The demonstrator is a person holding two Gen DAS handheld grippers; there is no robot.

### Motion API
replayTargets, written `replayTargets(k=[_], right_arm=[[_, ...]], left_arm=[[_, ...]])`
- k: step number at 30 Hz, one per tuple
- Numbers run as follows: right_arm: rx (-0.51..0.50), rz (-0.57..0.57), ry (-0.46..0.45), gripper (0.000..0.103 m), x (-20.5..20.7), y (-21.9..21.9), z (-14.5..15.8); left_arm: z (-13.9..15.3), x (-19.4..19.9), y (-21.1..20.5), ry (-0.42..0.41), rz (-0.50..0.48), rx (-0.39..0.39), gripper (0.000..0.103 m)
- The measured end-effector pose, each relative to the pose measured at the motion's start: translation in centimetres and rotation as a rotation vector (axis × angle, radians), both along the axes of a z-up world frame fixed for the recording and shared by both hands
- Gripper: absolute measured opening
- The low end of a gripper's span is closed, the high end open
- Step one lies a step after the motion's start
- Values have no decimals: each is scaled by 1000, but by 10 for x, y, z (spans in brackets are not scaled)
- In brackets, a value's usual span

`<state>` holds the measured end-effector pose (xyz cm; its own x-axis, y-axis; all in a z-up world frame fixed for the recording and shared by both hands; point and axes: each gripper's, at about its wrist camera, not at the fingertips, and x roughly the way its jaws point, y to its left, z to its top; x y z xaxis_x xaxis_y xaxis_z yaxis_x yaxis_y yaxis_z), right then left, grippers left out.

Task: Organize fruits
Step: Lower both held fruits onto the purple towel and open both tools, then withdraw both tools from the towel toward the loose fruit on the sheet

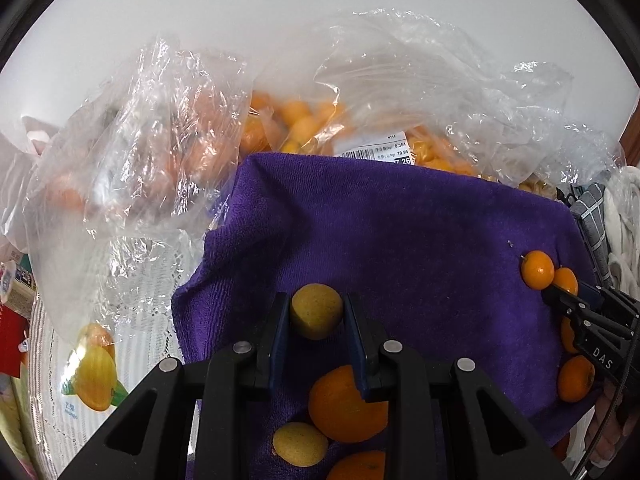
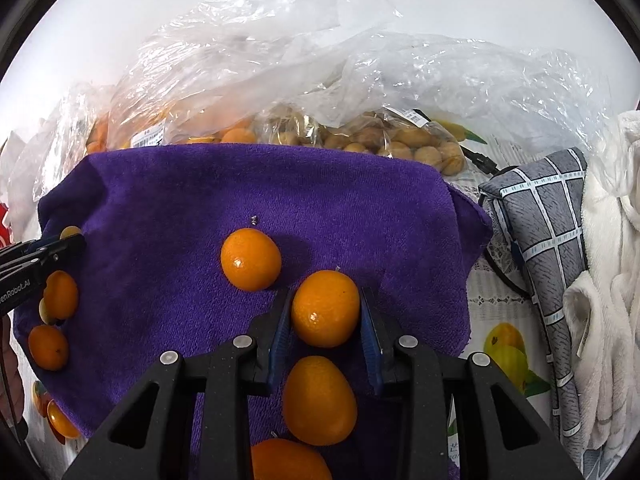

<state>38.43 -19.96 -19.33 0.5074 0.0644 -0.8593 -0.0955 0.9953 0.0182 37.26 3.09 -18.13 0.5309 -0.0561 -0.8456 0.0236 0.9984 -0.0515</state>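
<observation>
A purple towel (image 1: pixel 400 232) lies on the table and carries loose fruit. My left gripper (image 1: pixel 316 312) has its jaws closed against a small yellow-green fruit (image 1: pixel 316 310) on the towel. An orange (image 1: pixel 344 404) and another yellow fruit (image 1: pixel 300 444) lie under it. My right gripper (image 2: pixel 325 312) has its jaws around an orange kumquat (image 2: pixel 325 308), touching or nearly touching its sides. More kumquats (image 2: pixel 250 258) lie on the towel (image 2: pixel 240 192) beside it and below it (image 2: pixel 318 400). The right gripper also shows at the right edge of the left wrist view (image 1: pixel 560 300).
Clear plastic bags (image 1: pixel 360 120) of oranges and kumquats stand behind the towel, and a bag of brown nuts (image 2: pixel 400 144) is at the back right. A grey checked cloth (image 2: pixel 552 248) and white towels (image 2: pixel 612 280) lie at the right. Cartons (image 1: pixel 16 288) stand far left.
</observation>
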Motion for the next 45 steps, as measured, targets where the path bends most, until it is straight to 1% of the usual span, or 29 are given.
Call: replayTargets(k=[1,6,8,12,13,15,17,19,22,24,28,29,32,33,34,35,36,39,43,45], right_arm=[[6,2,0,38,0,0,-1],[19,-1,-3,46,-1,-2,2],[29,2,-16,52,-2,-2,6],[37,14,-63,61,-8,-2,18],[40,16,-72,63,-9,-2,21],[46,8,-91,66,-12,-1,27],[46,-5,-103,68,-15,0,34],[41,-19,-119,69,-17,0,40],[37,-39,-159,69,-29,2,55],[36,-56,-181,69,-37,3,62],[-29,-112,-244,69,-67,2,81],[-31,-118,-252,69,-72,0,85],[-60,-131,-256,69,-98,-4,96],[-71,-129,-259,69,-105,-5,98],[-84,-128,-267,69,-115,-5,101],[-86,-131,-271,69,-122,-6,102],[-79,-136,-271,69,-130,-7,103],[-22,-138,-247,69,-150,-11,101],[10,-136,-210,70,-162,-4,87],[24,-123,-198,70,-167,4,82]], left_arm=[[-5,4,4,2,0,-1,26],[-7,4,8,9,1,12,26],[-7,4,8,6,1,17,26],[-4,3,5,13,-12,-3,26],[-4,3,5,16,-14,-5,27],[-3,3,3,23,-15,-3,32],[2,2,1,15,-13,-5,41],[8,0,-1,0,-17,-11,46],[23,-5,-3,-34,-29,-7,47],[33,-10,-4,-60,-31,-16,49],[52,-20,-9,-97,-47,-28,50],[58,-23,-11,-103,-55,-28,50],[81,-41,-11,-146,-73,-47,51],[90,-50,-9,-168,-77,-64,52],[95,-58,-6,-182,-81,-73,57],[101,-68,-2,-199,-89,-75,59],[104,-79,1,-215,-94,-65,60],[103,-103,16,-233,-78,-32,60],[89,-123,41,-189,-46,-29,60],[78,-135,51,-178,-22,-11,60]])
